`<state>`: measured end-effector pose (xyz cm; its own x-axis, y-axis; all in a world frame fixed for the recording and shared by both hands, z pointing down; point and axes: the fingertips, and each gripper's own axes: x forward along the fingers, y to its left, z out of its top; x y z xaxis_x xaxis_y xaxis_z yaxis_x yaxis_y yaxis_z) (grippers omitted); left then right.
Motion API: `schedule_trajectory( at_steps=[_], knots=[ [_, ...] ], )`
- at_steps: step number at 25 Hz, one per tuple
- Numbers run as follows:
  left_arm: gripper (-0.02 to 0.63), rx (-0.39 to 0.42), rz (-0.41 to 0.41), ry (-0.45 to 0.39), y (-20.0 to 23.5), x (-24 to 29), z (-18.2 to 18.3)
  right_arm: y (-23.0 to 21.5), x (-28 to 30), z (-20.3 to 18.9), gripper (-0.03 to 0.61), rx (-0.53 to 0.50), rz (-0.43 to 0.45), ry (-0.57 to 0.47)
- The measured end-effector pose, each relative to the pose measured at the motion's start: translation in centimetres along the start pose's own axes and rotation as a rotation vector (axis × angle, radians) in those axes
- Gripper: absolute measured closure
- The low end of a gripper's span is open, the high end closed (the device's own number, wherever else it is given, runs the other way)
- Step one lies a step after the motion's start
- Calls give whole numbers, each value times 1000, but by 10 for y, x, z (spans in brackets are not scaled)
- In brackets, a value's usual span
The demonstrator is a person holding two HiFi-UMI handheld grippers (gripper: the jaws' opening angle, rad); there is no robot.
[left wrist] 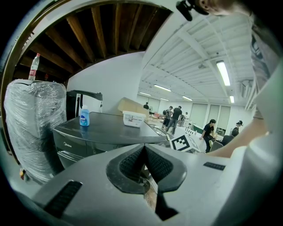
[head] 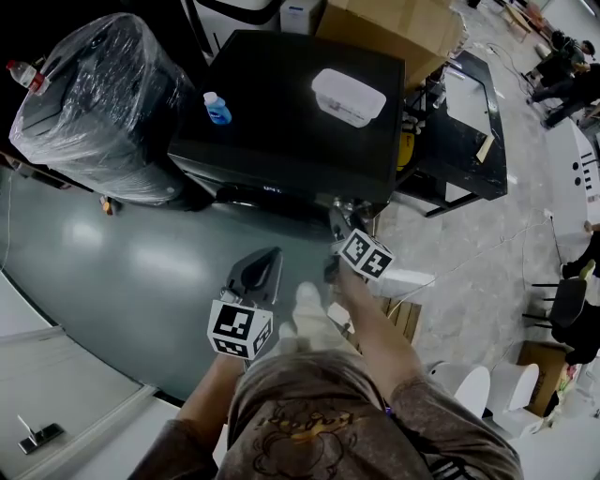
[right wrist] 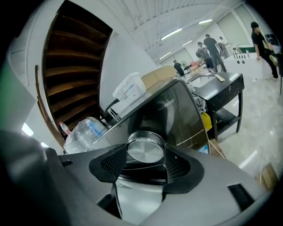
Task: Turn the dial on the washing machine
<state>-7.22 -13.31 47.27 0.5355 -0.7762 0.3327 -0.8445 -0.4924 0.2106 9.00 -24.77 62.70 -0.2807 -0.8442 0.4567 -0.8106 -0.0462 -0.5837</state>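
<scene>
Hanging back close to your body, your left hand-held gripper has its jaws pressed together on nothing. It has no part in this step, so it sits low and to the left, clear of the machine's front. Your right hand-held gripper reaches forward to the front panel of the washing machine. Its two pads sit on opposite sides of the round silver dial, closed against the rim as far as the right gripper view shows. That square-on hold looks meant to give you purchase for a twist of the wrist, and I judge the turn is just starting or about to. The dial sits at the right end of the panel, under the edge of the machine's top. On that top, a blue bottle and a white tub stand well apart, out of the way of the work. Beyond them lies a cardboard box.
</scene>
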Motion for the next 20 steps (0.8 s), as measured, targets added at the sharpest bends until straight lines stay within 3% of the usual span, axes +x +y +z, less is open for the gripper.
schedule_trajectory(
  at_steps=[10,17,20],
  knots=[
    [621,9,-6,11,-2,-1,-3,-4,-2,1,325,331,149,-78],
    [621,10,-17,18,-2,-1,-4,-5,-1,0,325,405,179,-94],
    [621,10,-19,19,-3,-1,-4,-6,-3,1,321,344,145,-90]
  ],
)
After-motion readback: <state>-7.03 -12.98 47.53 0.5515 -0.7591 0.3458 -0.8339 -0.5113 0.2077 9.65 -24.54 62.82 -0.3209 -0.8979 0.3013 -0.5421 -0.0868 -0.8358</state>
